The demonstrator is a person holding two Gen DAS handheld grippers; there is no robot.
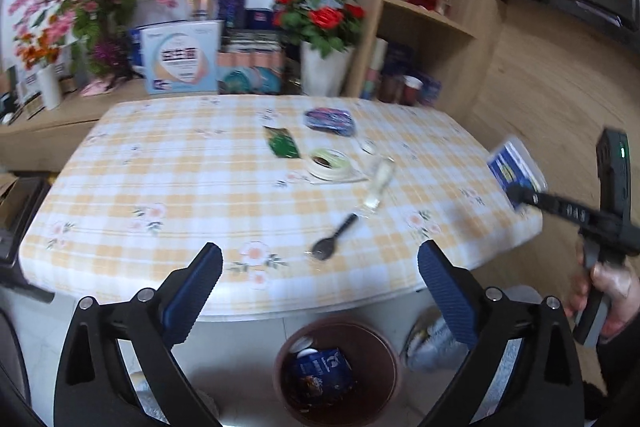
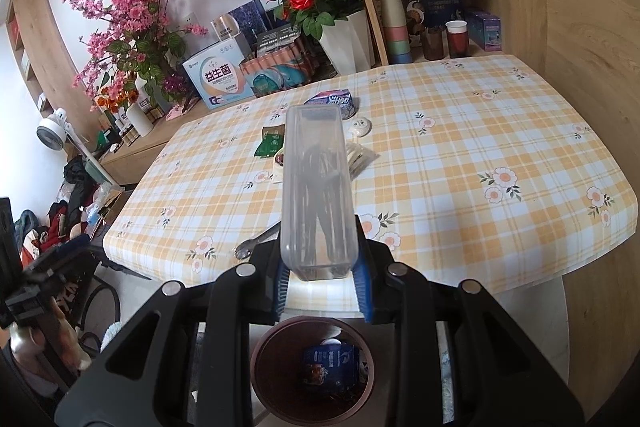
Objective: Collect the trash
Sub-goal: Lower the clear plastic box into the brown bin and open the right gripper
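Note:
My right gripper (image 2: pixel 320 277) is shut on a clear plastic box (image 2: pixel 316 195) with a blue label, held above the table's near edge; it shows in the left wrist view (image 1: pixel 516 171) at the right. My left gripper (image 1: pixel 320 287) is open and empty above the brown trash bin (image 1: pixel 384 347), which holds a blue wrapper (image 1: pixel 320 367). On the checked tablecloth (image 1: pixel 180 187) lie a black spoon (image 1: pixel 334 239), a clear wrapper (image 1: pixel 378 185), a tape roll (image 1: pixel 328 163), a green packet (image 1: pixel 284 143), a blue-purple packet (image 1: pixel 330 121) and a small white cap (image 1: pixel 368 147).
Flower pots (image 1: pixel 324 67), boxes (image 1: pixel 182 57) and a wooden shelf (image 1: pixel 420 7) with cups stand behind the table. The bin (image 2: pixel 264 359) sits on the floor at the table's near edge. Clutter and a fan (image 2: pixel 52 133) lie at the left.

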